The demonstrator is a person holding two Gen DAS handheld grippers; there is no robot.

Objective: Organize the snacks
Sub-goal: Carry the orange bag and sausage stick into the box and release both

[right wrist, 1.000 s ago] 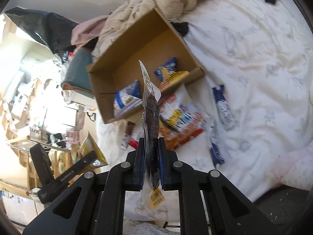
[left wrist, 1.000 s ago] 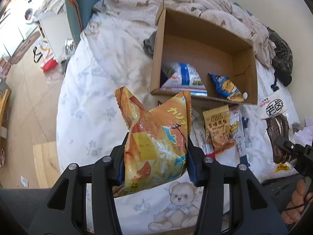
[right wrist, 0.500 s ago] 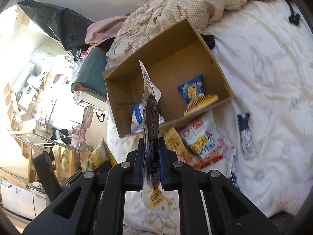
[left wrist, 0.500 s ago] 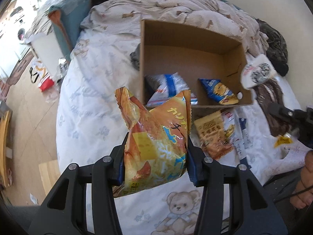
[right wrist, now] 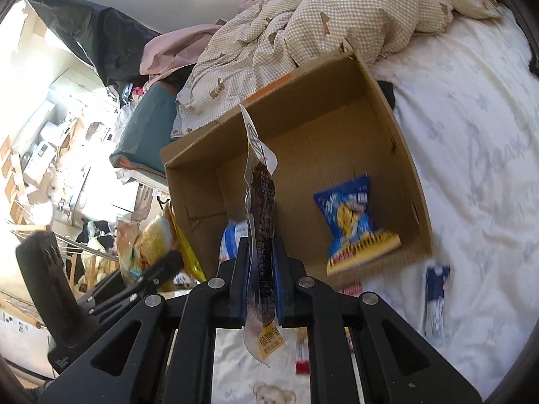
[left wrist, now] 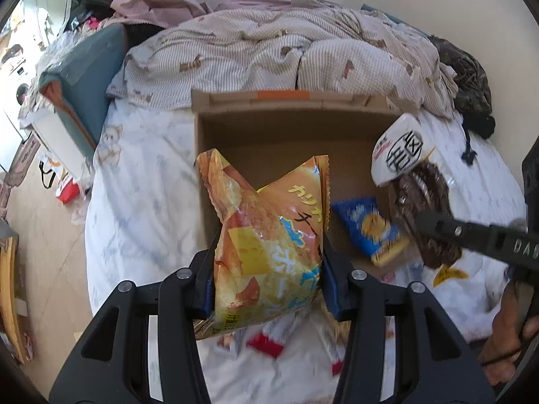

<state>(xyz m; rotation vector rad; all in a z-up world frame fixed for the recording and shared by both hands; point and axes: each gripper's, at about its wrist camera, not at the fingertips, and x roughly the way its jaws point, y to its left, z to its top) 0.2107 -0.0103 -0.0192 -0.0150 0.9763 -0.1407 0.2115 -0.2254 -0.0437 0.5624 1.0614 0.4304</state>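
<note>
My left gripper (left wrist: 267,256) is shut on an orange chip bag (left wrist: 269,242) and holds it over the near left part of an open cardboard box (left wrist: 235,124) on the bed. My right gripper (right wrist: 260,252) is shut on a clear packet of dark brown snack (right wrist: 262,198), held edge-on above the box's (right wrist: 337,134) near wall. That packet (left wrist: 421,202) and the right gripper's finger (left wrist: 471,235) show at the right of the left wrist view. The chip bag (right wrist: 151,242) shows at the left of the right wrist view. A blue snack bag (right wrist: 353,219) lies inside the box.
Loose snack packets (right wrist: 434,299) lie on the white bedsheet (right wrist: 471,168) in front of the box. A rumpled checked quilt (left wrist: 286,54) is heaped behind the box. A teal cushion (left wrist: 87,74) sits at the bed's left edge, with floor beyond.
Both grippers have moved forward toward the box, carrying their packets. The box looms larger, and the right gripper's packet now hangs at its right side in the left wrist view.
</note>
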